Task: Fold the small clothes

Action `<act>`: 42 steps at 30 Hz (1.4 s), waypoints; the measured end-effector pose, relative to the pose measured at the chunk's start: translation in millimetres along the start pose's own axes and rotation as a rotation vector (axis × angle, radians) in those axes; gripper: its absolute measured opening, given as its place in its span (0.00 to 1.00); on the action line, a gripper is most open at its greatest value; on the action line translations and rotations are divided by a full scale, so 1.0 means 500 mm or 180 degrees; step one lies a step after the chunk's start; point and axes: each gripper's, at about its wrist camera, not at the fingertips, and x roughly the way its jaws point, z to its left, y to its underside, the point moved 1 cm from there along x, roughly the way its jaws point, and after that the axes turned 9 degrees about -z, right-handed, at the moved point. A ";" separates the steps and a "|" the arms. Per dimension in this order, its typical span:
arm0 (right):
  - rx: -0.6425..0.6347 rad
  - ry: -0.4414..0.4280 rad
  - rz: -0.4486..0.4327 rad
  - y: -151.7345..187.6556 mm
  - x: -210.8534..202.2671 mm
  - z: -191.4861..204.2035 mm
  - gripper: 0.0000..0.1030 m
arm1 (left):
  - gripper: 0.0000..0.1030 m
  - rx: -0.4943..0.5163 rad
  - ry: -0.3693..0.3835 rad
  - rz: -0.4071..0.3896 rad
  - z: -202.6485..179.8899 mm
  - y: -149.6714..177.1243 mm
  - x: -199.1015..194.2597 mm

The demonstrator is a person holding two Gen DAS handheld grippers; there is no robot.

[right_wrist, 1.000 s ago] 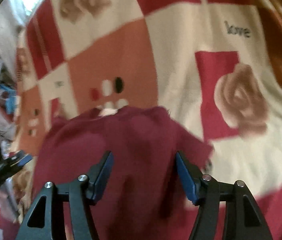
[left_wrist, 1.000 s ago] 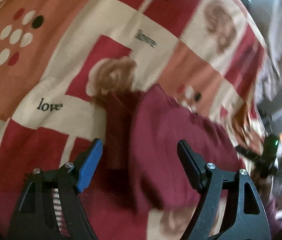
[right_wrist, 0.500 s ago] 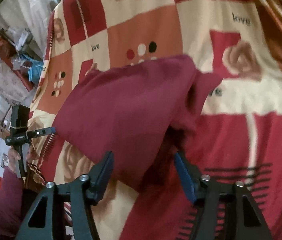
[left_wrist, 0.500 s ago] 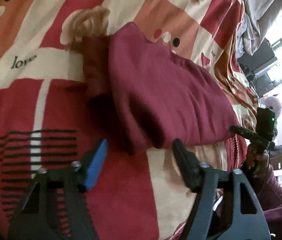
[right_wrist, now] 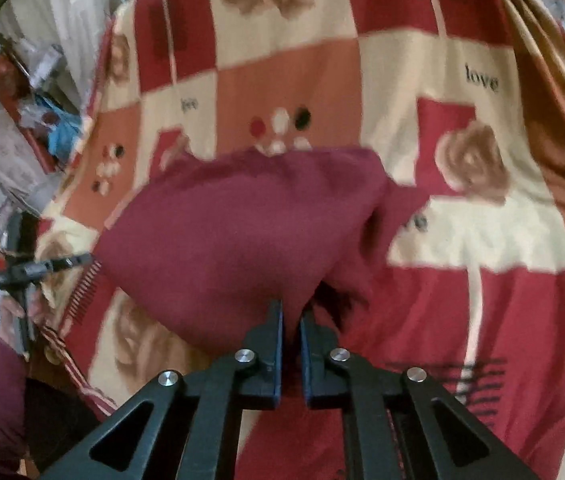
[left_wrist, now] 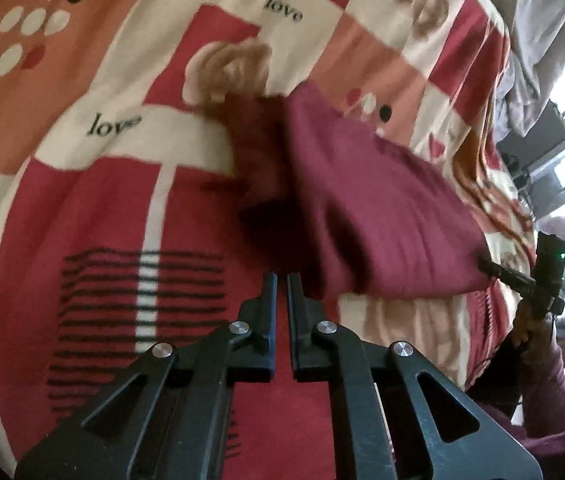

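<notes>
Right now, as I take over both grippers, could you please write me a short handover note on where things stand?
Left gripper: shut at the near corner of the maroon garment; a grip on cloth cannot be confirmed from its camera.
Right gripper: shut on the garment's near edge, with cloth pinched between its fingers.
Garment: lies on the patterned blanket, bunched and raised, stretched between the two grippers.
Done: both near corners reached and the grippers closed.
Left: probably carry the near edge over to the far edge, lay it flat, let go, then smooth and finish the fold.
</notes>
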 end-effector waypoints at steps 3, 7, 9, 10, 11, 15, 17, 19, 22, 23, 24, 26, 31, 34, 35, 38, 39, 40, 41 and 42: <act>0.0125 -0.0041 0.0052 0.017 0.002 -0.012 0.06 | 0.04 0.0105 0.0095 0.0024 -0.019 0.005 -0.003; 0.0154 -0.0070 -0.0046 0.007 -0.026 -0.013 0.07 | 0.13 0.0226 0.0194 0.0033 -0.045 0.004 0.003; 0.0177 -0.0094 -0.0054 0.003 -0.034 -0.013 0.09 | 0.37 0.0232 0.0252 0.0059 -0.054 0.003 0.011; 0.0154 -0.0071 -0.0053 0.003 -0.035 -0.011 0.09 | 0.40 0.0239 0.0283 0.0072 -0.058 0.004 0.014; 0.0132 -0.0063 -0.0052 0.003 -0.036 -0.008 0.09 | 0.41 0.0256 0.0314 0.0083 -0.063 0.004 0.018; 0.0194 -0.0086 -0.0033 0.008 -0.035 -0.007 0.10 | 0.42 0.0293 0.0440 0.0107 -0.075 0.003 0.013; 0.0226 -0.0099 -0.0026 0.010 -0.033 -0.010 0.11 | 0.50 0.0289 0.0490 0.0029 -0.076 -0.001 0.009; 0.0249 -0.0100 -0.0011 0.010 -0.029 -0.014 0.15 | 0.53 0.0224 0.0477 0.0038 -0.072 -0.003 0.021; 0.0269 -0.0083 0.0003 0.011 -0.019 -0.018 0.21 | 0.49 0.0254 0.0429 0.0140 -0.072 -0.003 0.048; 0.0283 -0.0108 0.0008 0.011 -0.013 -0.020 0.21 | 0.31 0.0267 0.0424 0.0203 -0.073 -0.004 0.060; 0.0307 -0.0139 0.0011 0.012 -0.008 -0.021 0.21 | 0.18 0.0285 0.0371 0.0241 -0.072 -0.005 0.069; 0.0361 -0.0201 0.0007 0.015 0.007 -0.026 0.21 | 0.08 0.0246 0.0251 0.0275 -0.063 -0.008 0.080; 0.0195 -0.0168 -0.0048 0.011 0.007 -0.016 0.10 | 0.07 0.0321 0.0281 0.0051 -0.070 -0.013 0.032; 0.0181 -0.0216 -0.0173 -0.007 -0.027 -0.016 0.07 | 0.07 0.0249 0.0229 -0.0033 -0.055 -0.016 0.015; 0.0163 -0.0198 -0.0176 -0.009 -0.031 -0.017 0.07 | 0.07 0.0216 0.0191 -0.0012 -0.046 -0.014 0.018; 0.0165 -0.0095 -0.0016 0.006 -0.014 -0.029 0.07 | 0.06 0.0164 0.0052 0.0135 -0.029 -0.004 0.039; 0.0171 -0.0089 0.0060 0.016 -0.007 -0.033 0.07 | 0.07 0.0165 0.0025 0.0188 -0.024 0.000 0.044; 0.0139 -0.0062 0.0127 0.023 -0.006 -0.034 0.07 | 0.07 0.0175 -0.0005 0.0223 -0.024 0.006 0.047; 0.0115 -0.0040 0.0100 0.026 -0.016 -0.033 0.08 | 0.07 0.0178 -0.0015 0.0213 -0.023 0.008 0.044; 0.0100 -0.0008 0.0033 0.024 -0.033 -0.033 0.12 | 0.07 0.0167 -0.0013 0.0189 -0.022 0.008 0.039</act>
